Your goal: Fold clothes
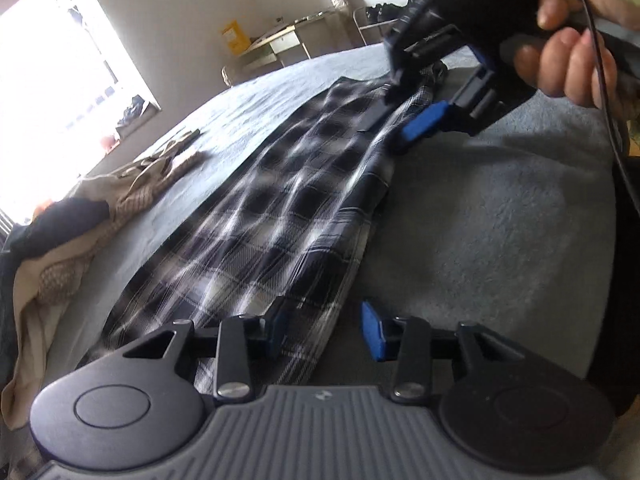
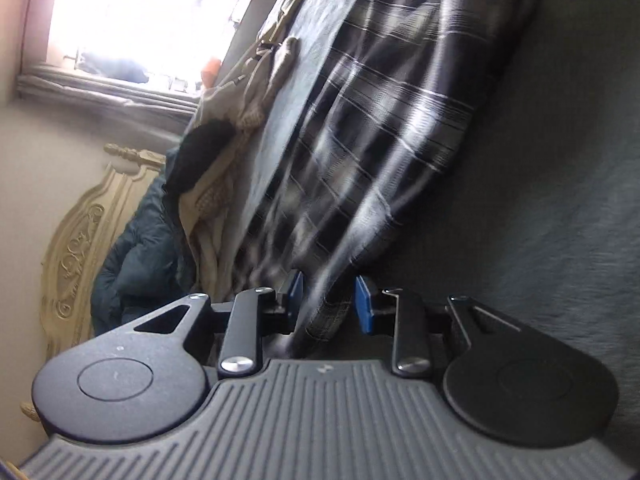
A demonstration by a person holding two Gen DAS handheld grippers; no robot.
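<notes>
Plaid shirt laid out long on the bed, both grippers empty

Plaid shirt (image 1: 280,208) lies flat on the grey blanket (image 1: 480,220). Left gripper (image 1: 326,330) and right gripper (image 2: 329,304) both have jaws apart, straddling its edge without pinching, probably lining up for the next fold.

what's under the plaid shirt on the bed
The plaid shirt lies stretched on the grey-blue bed cover, which shows around its edges. Whatever sits directly beneath the cloth is covered and can't be seen. The beige garment lies beside it, not under.
</notes>
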